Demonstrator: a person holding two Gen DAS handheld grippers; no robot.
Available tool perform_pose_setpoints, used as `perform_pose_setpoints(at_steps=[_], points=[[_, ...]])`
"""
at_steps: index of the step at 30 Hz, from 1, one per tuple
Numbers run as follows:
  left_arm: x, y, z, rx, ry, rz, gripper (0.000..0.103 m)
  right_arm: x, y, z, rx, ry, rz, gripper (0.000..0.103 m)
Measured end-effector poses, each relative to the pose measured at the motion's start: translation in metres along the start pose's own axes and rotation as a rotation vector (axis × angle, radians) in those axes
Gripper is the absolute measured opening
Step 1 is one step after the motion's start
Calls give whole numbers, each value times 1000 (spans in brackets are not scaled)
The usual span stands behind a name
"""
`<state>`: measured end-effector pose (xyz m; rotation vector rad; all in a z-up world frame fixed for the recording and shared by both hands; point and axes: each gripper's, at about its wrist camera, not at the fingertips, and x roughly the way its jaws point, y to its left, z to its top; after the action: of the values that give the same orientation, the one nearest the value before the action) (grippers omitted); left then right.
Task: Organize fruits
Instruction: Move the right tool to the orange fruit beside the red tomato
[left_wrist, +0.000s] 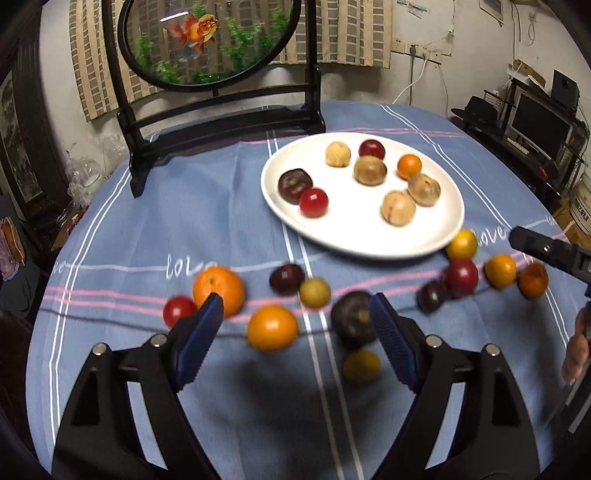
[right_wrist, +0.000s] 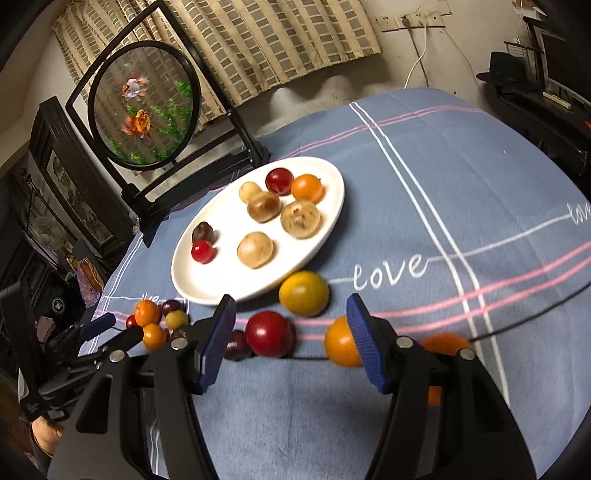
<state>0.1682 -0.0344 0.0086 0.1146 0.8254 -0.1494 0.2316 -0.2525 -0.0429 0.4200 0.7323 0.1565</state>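
Near the front edge of the surface (left_wrist: 229, 177), loose fruits (left_wrist: 271, 326) lie in a row on the blue cloth. More fruits sit on the white plate (left_wrist: 280, 210) toward the back. Both the left gripper (left_wrist: 295, 314) and the right gripper (right_wrist: 291, 314) hang over the row, fingers spread, holding nothing.

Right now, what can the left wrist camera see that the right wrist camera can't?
Only the left wrist view shows the small yellow fruit between the left hand-held gripper's open fingers. Only the right wrist view shows a second, paler goldfish on the round screen. Both share the white plate holding eight fruits, the blue tablecloth and scattered fruit.
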Motion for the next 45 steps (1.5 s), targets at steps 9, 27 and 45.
perform_pose_setpoints(at_steps=[9, 27, 45], points=[[2, 0, -28, -17, 15, 3, 83, 3, -6, -10, -32, 6, -31, 63], [22, 29, -35, -78, 46, 2, 87, 1, 12, -15, -243, -35, -258, 62], [20, 33, -34, -94, 48, 7, 89, 16, 15, -25, -401, 31, -342, 62]])
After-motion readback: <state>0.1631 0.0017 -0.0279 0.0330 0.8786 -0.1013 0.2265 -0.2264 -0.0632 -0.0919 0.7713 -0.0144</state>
